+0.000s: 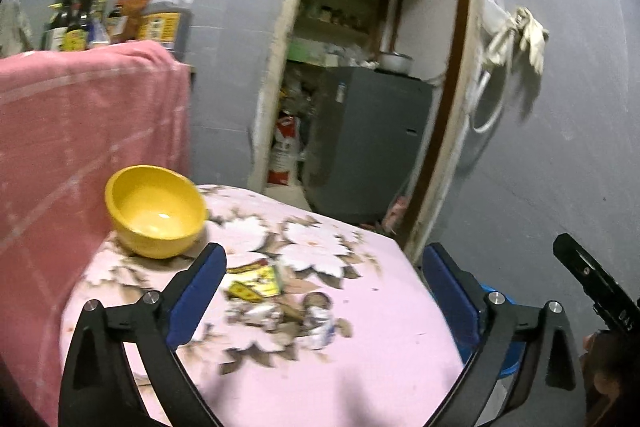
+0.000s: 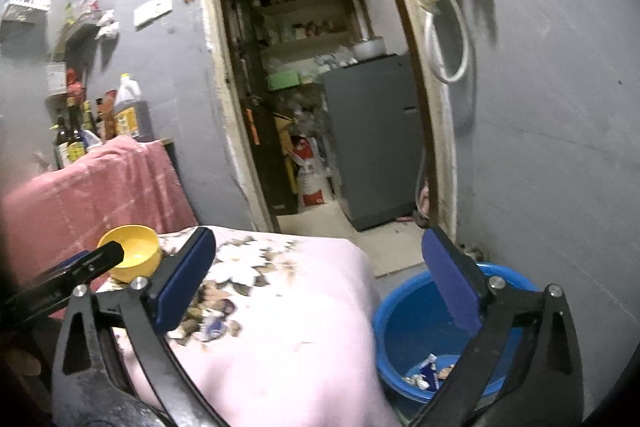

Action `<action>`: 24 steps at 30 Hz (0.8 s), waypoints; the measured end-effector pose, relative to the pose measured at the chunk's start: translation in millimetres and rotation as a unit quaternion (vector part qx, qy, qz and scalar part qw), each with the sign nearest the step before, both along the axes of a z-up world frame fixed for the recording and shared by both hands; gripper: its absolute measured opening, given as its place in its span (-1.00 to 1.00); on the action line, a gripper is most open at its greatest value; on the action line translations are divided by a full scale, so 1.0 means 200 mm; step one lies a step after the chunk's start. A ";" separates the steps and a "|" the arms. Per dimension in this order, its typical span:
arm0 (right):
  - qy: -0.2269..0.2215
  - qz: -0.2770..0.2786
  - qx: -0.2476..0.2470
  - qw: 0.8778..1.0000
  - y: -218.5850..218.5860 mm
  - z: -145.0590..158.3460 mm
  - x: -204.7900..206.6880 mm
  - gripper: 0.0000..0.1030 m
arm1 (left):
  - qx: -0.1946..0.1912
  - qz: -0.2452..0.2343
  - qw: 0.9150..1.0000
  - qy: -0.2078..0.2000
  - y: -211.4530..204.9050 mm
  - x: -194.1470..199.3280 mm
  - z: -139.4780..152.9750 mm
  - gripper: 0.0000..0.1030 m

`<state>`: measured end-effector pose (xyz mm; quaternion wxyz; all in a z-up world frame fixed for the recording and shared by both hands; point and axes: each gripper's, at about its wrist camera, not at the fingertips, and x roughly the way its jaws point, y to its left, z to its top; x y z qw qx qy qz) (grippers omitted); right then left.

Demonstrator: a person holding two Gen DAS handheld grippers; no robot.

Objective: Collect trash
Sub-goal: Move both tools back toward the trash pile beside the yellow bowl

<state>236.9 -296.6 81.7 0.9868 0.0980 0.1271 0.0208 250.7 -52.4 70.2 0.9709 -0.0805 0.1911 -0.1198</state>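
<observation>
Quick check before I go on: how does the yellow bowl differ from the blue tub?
The yellow bowl sits on the flowered cloth of the table; the blue tub stands lower, beside the table on the floor. The bowl looks empty; the tub holds crumpled wrappers. The bowl is clearly the smaller of the two. Both are round, open-topped and upright.

**Surfaces I saw from the wrist cameras**

I saw a glossy yellow plastic bowl (image 1: pixel 156 211) on a soft matt pink floral cloth (image 1: pixel 360 307). Crumpled paper or foil wrappers (image 1: pixel 280 303) lay on it. The blue bucket (image 2: pixel 404 327) looked smooth, shiny plastic. The wall (image 1: pixel 560 147) was matt grey, the door frame (image 1: pixel 276 67) rough wood.
</observation>
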 end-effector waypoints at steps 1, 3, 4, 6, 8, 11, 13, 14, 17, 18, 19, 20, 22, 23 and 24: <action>-0.005 0.005 -0.003 1.000 0.03 0.01 -0.01 1.00 | -0.002 0.006 1.000 -0.002 0.03 -0.02 0.00 0.88; -0.015 0.017 -0.012 1.000 0.11 0.01 -0.02 1.00 | -0.002 0.023 1.000 -0.009 0.10 -0.06 0.01 0.91; -0.020 0.022 -0.017 0.999 0.15 0.02 -0.03 1.00 | -0.001 0.030 0.999 -0.013 0.13 -0.07 0.01 0.91; -0.033 0.033 -0.028 0.999 0.23 0.02 -0.04 1.00 | 0.004 0.043 0.999 -0.020 0.19 -0.11 0.01 0.91; -0.045 0.040 -0.041 0.997 0.30 0.03 -0.05 1.00 | 0.012 0.055 0.998 -0.028 0.24 -0.14 0.00 0.92; -0.058 0.047 -0.055 0.996 0.40 0.02 -0.06 1.00 | 0.029 0.072 0.996 -0.038 0.30 -0.18 -0.02 0.92; -0.063 0.053 -0.060 0.995 0.44 0.01 -0.07 1.00 | 0.036 0.082 0.995 -0.041 0.33 -0.20 -0.04 0.92; -0.064 0.055 -0.063 0.994 0.46 0.00 -0.07 1.00 | 0.039 0.087 0.995 -0.042 0.35 -0.20 -0.05 0.92; -0.061 0.066 -0.074 0.993 0.53 -0.03 -0.06 1.00 | 0.044 0.095 0.994 -0.041 0.39 -0.21 -0.08 0.92; -0.060 0.068 -0.077 0.993 0.54 -0.03 -0.05 1.00 | 0.046 0.097 0.993 -0.041 0.40 -0.21 -0.09 0.92; -0.058 0.072 -0.081 0.992 0.56 -0.04 -0.04 1.00 | 0.048 0.098 0.993 -0.041 0.41 -0.21 -0.10 0.92; -0.055 0.075 -0.084 0.992 0.57 -0.06 -0.04 1.00 | 0.050 0.098 0.993 -0.040 0.41 -0.21 -0.11 0.92; -0.049 0.080 -0.091 0.991 0.59 -0.07 -0.02 1.00 | 0.051 0.096 0.993 -0.034 0.41 -0.19 -0.13 0.92; -0.046 0.083 -0.096 0.991 0.60 -0.09 0.00 1.00 | 0.051 0.095 0.994 -0.032 0.42 -0.18 -0.14 0.92; -0.041 0.085 -0.101 0.990 0.61 -0.10 0.01 1.00 | 0.050 0.095 0.994 -0.029 0.42 -0.17 -0.15 0.92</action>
